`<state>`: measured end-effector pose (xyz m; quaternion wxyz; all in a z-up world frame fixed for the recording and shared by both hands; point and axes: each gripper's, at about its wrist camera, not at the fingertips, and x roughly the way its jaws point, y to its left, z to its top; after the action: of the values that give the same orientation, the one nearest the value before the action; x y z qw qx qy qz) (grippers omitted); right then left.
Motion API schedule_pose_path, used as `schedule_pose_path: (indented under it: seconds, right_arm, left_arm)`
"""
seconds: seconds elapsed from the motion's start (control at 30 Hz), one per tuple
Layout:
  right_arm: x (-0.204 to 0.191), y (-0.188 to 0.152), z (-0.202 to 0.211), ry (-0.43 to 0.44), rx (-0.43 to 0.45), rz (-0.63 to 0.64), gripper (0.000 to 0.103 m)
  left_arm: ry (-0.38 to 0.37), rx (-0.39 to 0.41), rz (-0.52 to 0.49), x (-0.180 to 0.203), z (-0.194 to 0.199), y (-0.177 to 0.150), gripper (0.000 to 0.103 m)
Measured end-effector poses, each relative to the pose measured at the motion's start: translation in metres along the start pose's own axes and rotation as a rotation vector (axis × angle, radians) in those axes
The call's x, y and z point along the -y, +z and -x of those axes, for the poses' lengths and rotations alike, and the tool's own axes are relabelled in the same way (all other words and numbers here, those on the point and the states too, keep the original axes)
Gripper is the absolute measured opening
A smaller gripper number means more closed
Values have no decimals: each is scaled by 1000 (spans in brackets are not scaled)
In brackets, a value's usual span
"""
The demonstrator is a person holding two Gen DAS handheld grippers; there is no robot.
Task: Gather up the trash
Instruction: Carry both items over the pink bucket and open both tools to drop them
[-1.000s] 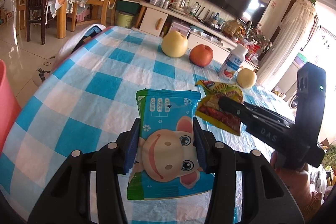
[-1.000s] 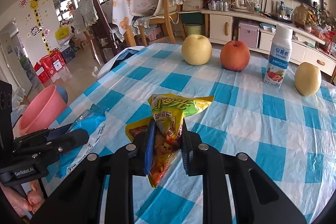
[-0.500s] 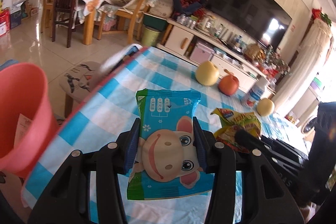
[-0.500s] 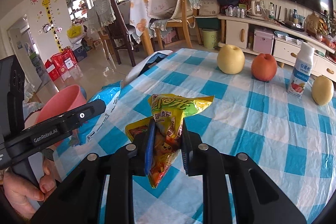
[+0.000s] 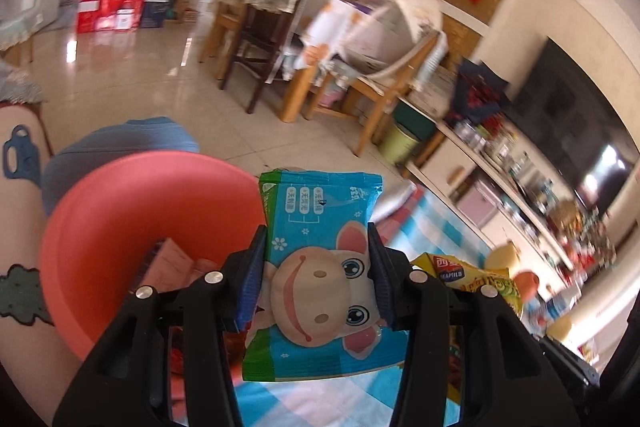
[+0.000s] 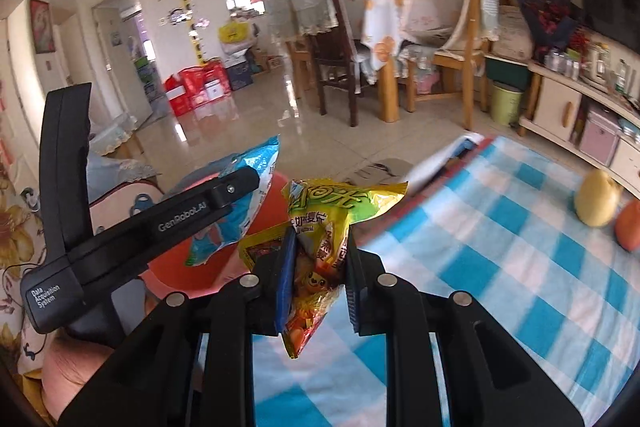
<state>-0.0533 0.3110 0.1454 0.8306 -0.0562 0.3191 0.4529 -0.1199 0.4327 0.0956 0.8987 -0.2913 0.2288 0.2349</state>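
Observation:
My left gripper (image 5: 318, 271) is shut on a blue-green wipes packet (image 5: 320, 267) with a cartoon pig face, held in the air past the table's left edge. Just beyond and below it gapes a pink plastic bin (image 5: 120, 227) with scraps of paper inside. My right gripper (image 6: 318, 277) is shut on a yellow snack wrapper (image 6: 332, 219), lifted above the checked tablecloth (image 6: 500, 247). In the right wrist view the left gripper's body (image 6: 160, 223) crosses at the left, the blue packet (image 6: 240, 207) poking out over the pink bin (image 6: 184, 275). The yellow wrapper (image 5: 476, 279) also shows in the left wrist view.
A yellow pear (image 6: 598, 201) and a red apple (image 6: 630, 227) stand on the table at the right. Wooden chairs (image 6: 440, 59) and a green waste pail (image 6: 506, 103) stand on the tiled floor beyond. A hand (image 6: 72, 367) holds the left gripper.
Both grippers have swung left with their wrappers, off the middle of the table toward its left edge. The pink bin has come from the frame's side to under the left gripper.

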Motion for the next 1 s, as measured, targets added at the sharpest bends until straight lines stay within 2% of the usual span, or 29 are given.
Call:
schedule_pose_path:
  seconds: [0.13,0.27,0.33,0.4,0.43,0.47,0.5,0.57,0.63,0.83,1.0]
  right_arm:
    - [-27,15,-33,55,-25,52,23]
    - [-49,21,-63,96,-60,95,24]
    - [-59,19,-82,108,-105,112,26]
    - [-67,16,-95,93,-133,115,39]
    - [-68,14,-97,79,-134,111,49]
    - [-68,12,-96,71,-125,103,56]
    - [-66,11,-93,62,-108,88,59]
    - [-60,8,-85,31,-74,49,74]
    - [-50,5,-72,1,-44,3,80]
    - [-25,-16,-20,-126,22,-38,88]
    - [-4,-41,27,-242,54,-61,89]
  left_arm:
    - [57,33,94,-34,2,14,48]
    - [98,18,171,-62,-4,22,48]
    - [118,23,187,-72,-4,24,48]
    - [146,27,189,-76,-6,26,52]
    - [159,26,191,-82,-4,25,57]
    - [195,24,192,-83,-4,24,71]
    - [221,29,195,-85,-3,24,79]
    - [241,56,190,-86,1,26,80]
    - [262,92,162,-84,5,28,84]
    - [283,188,26,-54,19,27,98]
    - [212,213,-111,-11,23,18,99]
